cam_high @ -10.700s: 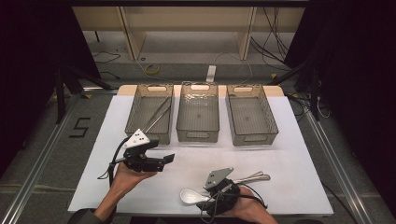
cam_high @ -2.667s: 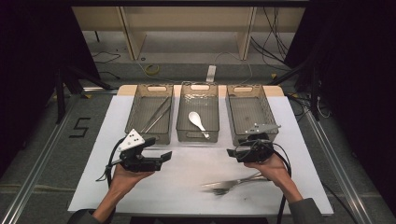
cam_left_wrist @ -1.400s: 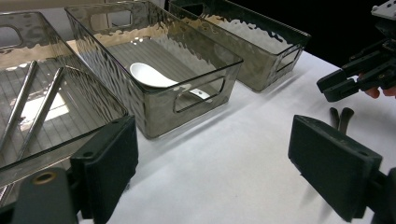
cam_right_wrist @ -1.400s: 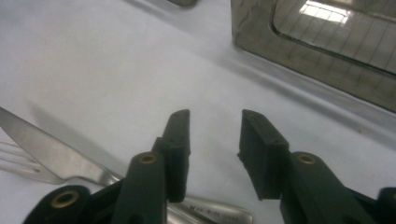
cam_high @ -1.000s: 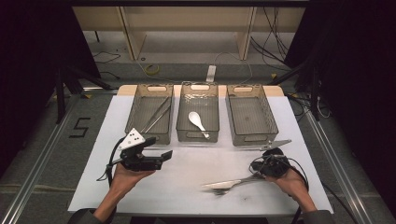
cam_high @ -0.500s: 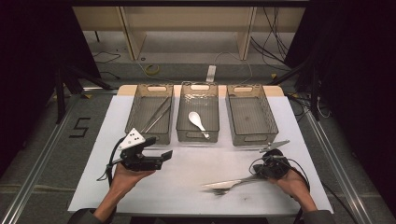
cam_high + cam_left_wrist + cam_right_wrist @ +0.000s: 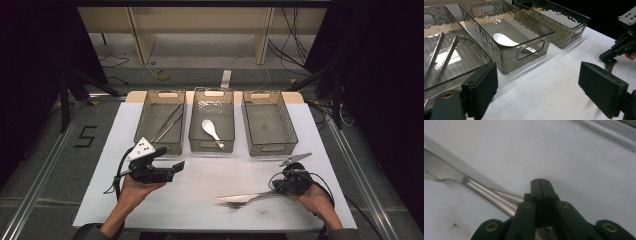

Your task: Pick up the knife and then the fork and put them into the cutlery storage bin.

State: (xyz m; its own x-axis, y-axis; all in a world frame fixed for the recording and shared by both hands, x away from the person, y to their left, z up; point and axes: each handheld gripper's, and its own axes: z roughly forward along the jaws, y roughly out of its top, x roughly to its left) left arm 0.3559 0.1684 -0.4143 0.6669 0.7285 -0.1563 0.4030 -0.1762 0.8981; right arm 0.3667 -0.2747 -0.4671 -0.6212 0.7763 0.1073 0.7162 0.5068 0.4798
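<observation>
**Closing on the knife handle near the tabletop's right front**

Gripping is the step in hand: the right gripper [image 7: 284, 186] has come down from beside the right bin [image 7: 269, 123] to the knife [image 7: 245, 198], which lies on the white tabletop [image 7: 210, 175] in front of the bins, blade pointing left. In the right gripper view its jaws stand pressed together, with the knife's handle [image 7: 496, 196] running in under them; seen from the high view the handle end meets the gripper's tip. Whether the pads truly pinch the metal or have merely shut on top of it cannot be told for sure.

A white spoon [image 7: 211, 131] now lies in the middle bin [image 7: 212, 120], where none lay some seconds ago, and tongs [image 7: 166, 122] rest in the left bin [image 7: 161, 120]. The right bin is empty, so the knife likely belongs there.

Over by the left bin's front corner, the left gripper [image 7: 167, 167] hovers with its jaws wide and nothing between them.

A thin, flat handle may slip on lifting.
</observation>
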